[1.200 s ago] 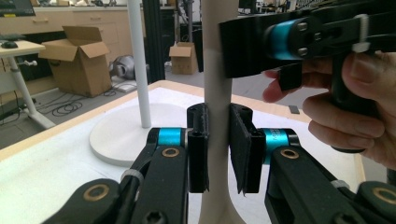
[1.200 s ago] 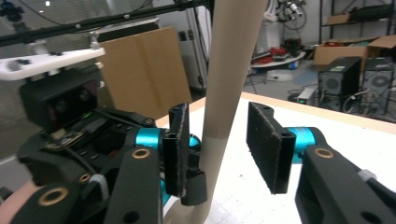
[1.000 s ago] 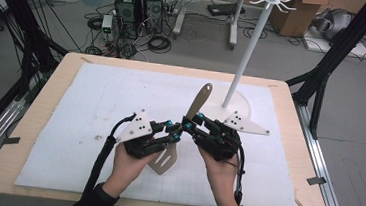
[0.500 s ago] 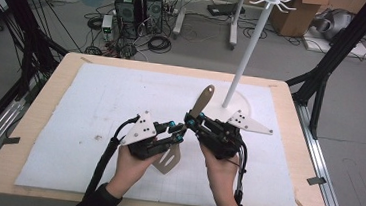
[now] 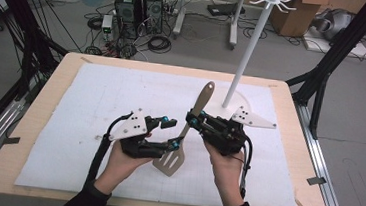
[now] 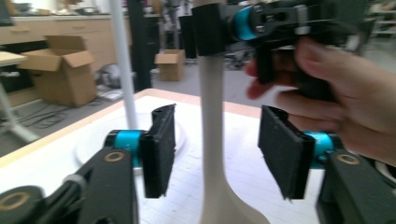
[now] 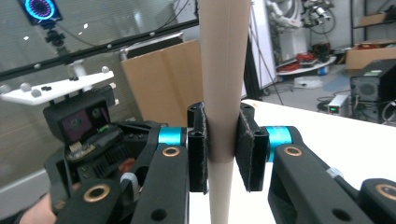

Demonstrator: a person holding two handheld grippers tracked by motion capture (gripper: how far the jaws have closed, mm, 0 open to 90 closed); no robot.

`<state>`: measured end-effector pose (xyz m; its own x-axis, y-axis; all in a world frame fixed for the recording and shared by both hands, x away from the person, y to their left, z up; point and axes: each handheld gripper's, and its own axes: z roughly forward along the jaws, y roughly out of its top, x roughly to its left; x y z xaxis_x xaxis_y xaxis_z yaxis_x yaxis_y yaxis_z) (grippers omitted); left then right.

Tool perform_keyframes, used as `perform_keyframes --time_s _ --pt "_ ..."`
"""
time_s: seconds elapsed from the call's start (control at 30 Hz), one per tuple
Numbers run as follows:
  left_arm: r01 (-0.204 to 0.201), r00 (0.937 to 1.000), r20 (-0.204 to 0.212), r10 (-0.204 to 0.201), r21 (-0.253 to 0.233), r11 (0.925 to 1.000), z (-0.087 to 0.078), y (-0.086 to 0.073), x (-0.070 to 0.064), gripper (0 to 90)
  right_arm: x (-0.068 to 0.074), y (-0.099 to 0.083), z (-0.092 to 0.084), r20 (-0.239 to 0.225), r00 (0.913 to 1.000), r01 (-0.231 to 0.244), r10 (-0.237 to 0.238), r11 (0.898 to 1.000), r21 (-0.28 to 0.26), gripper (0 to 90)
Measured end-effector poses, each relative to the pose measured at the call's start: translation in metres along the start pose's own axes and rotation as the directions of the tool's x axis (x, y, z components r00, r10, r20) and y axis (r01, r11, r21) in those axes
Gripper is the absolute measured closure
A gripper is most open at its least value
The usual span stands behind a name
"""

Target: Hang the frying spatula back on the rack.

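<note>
A tan slotted spatula hangs tilted above the white mat, its blade low and near the person. My right gripper is shut on the handle; in the right gripper view both pads press the handle. My left gripper sits lower on the handle, close to the blade. Its jaws have just been opening and now stand apart on either side of the spatula neck without touching it. My left gripper is open, and the right gripper grips the handle above it.
A white hook stand rises at the back right on a thin pole from a round base. The white mat covers the wooden table. Computers and cables lie on the floor beyond.
The left gripper's jaws, shut on the spatula before, have parted and let go of it. The right gripper keeps hold of the handle. Both hands stay nearly in place.
</note>
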<state>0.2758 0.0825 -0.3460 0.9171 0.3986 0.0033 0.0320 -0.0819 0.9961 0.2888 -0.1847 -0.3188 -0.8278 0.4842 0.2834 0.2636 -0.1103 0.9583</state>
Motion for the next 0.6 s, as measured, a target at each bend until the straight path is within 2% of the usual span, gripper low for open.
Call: perform_keyframes --time_s 0.03,0.07,0.1,0.2,0.33,0.37,0.47,0.6 --pt "0.004 0.9992 0.041 -0.004 -0.007 1.0000 -0.008 0.001 0.001 34.2 -0.002 0.007 -0.001 -0.014 0.9997 0.019 -0.019 1.000 0.015 76.5" --pt "0.004 0.9992 0.041 -0.004 -0.007 1.0000 -0.008 0.001 0.001 32.5 -0.002 0.007 -0.001 -0.014 0.9997 0.019 -0.019 1.000 0.015 76.5" --pt "0.005 0.9972 0.075 -0.005 0.000 1.0000 -0.014 0.002 0.002 32.5 -0.003 0.009 -0.001 -0.017 0.9994 0.032 -0.032 0.999 0.016 76.5" --pt "0.005 0.9923 0.124 -0.005 0.002 1.0000 -0.028 0.002 0.005 25.3 -0.009 0.022 -0.003 -0.050 0.9970 0.060 -0.059 0.998 0.027 76.5" --pt "0.014 0.9793 0.202 -0.016 0.011 0.9998 -0.049 -0.002 0.010 22.1 -0.018 0.039 -0.004 -0.068 0.9931 0.100 -0.096 0.994 0.047 76.5" --pt "0.016 0.9775 0.210 -0.018 0.010 0.9998 -0.055 -0.004 0.012 22.4 -0.019 0.043 -0.005 -0.064 0.9928 0.104 -0.101 0.993 0.047 76.5" --pt "0.022 0.9782 0.206 -0.025 0.016 0.9996 -0.070 -0.010 0.017 22.0 -0.027 0.055 -0.007 -0.059 0.9894 0.135 -0.133 0.990 0.038 76.5" --pt "0.037 0.9805 0.192 -0.040 0.019 0.9991 -0.088 -0.021 0.024 21.9 -0.038 0.069 -0.008 -0.055 0.9892 0.138 -0.136 0.990 0.039 76.5"
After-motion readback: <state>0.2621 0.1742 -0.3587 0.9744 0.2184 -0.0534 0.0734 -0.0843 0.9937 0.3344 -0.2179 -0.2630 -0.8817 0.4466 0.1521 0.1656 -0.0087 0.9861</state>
